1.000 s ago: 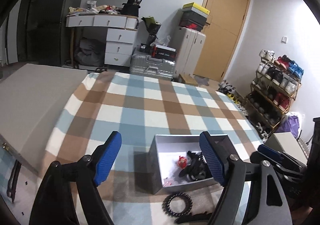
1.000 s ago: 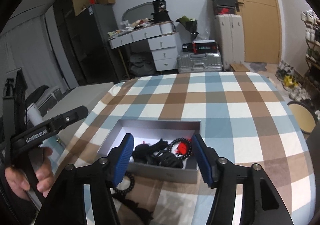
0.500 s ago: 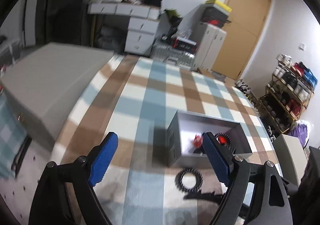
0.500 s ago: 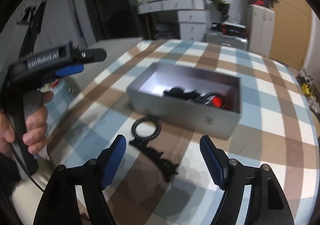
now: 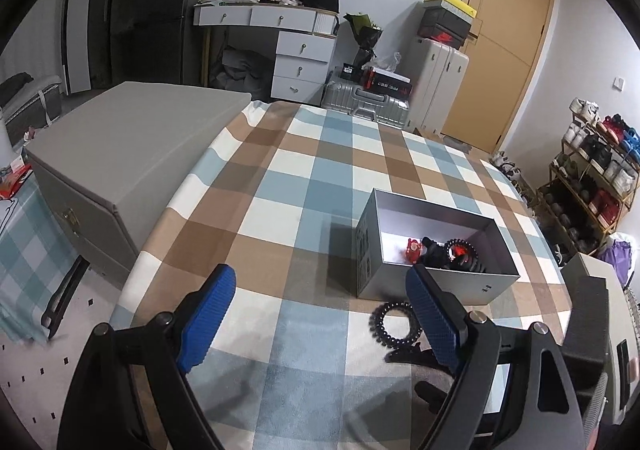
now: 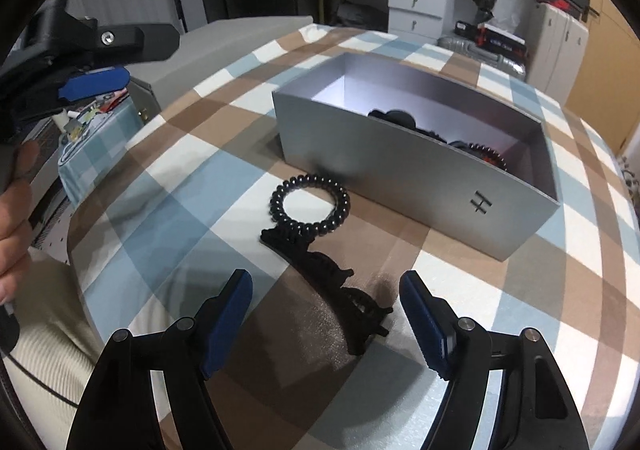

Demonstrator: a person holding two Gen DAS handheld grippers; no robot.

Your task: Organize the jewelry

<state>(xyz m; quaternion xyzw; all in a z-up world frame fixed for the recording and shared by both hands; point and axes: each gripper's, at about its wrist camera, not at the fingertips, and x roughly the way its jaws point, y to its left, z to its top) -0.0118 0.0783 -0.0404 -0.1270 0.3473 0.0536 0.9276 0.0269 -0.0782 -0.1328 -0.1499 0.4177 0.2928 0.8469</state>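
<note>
A checked cloth is covering the counter. The right gripper is hanging with its jaws wide and empty over a black hair claw. Touching the claw is a beaded coil ring, just in front of the matte grey box. Only the left wrist view is showing the red trinket inside the box. The left gripper, jaws wide, is gripping nothing.

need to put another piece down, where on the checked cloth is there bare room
Bare: the wide checked tablecloth between the silver open box and the grey storage box, and beyond the silver box. Crowded: just before the silver box, where the black coil hair tie touches the black claw clip.
</note>
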